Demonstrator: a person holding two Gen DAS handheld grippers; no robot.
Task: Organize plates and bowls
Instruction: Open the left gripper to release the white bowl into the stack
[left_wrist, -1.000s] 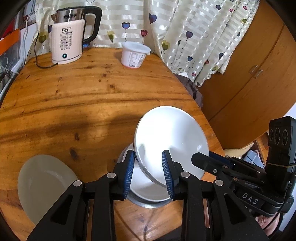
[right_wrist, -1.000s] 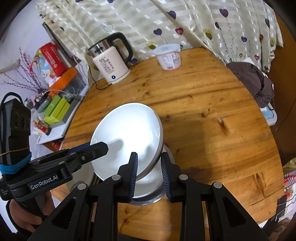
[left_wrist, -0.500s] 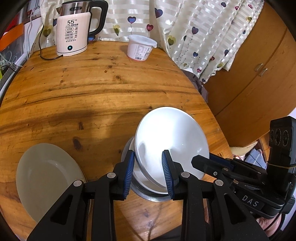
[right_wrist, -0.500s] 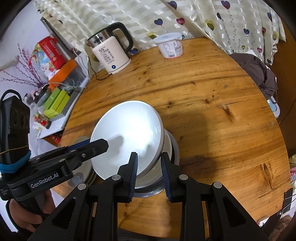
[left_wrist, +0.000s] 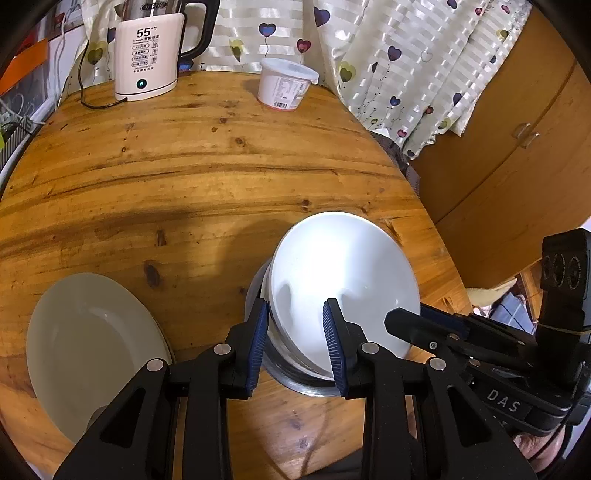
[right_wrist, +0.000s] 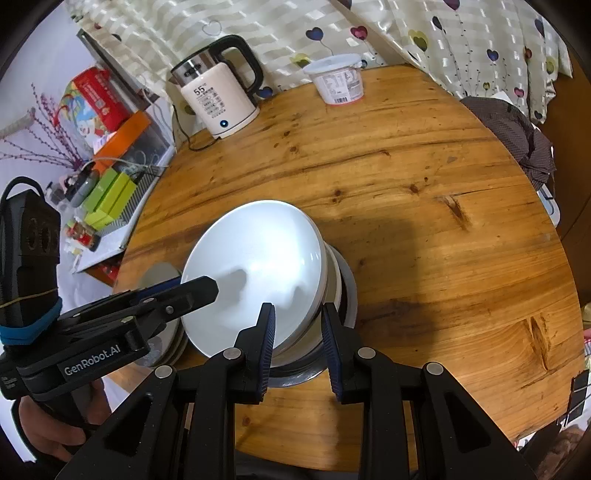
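Here, a white bowl (left_wrist: 343, 280) is held tilted over stacked bowls (right_wrist: 338, 280) at the table's (left_wrist: 184, 166) near edge, its rim pinched by narrowly parted left gripper (left_wrist: 295, 328) and right gripper (right_wrist: 297, 328), apparently for nesting; a plate (left_wrist: 88, 347) lies beside.

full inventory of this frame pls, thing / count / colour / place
round wooden table: 1, honey brown, under everything
white ceramic bowl: 1, white, tilted on the stack at the near edge, rim between both grippers' pads
stacked bowls in a steel basin: count unclear, white over grey metal, beneath the tilted bowl
pale shallow plate: 1, off-white, near left
electric kettle: 1, cream and black, far edge
plastic tub: 1, white, far edge beside the kettle
heart-print curtain: 1, cream, behind the table
left gripper: 1, black, blue pads
right gripper: 1, same
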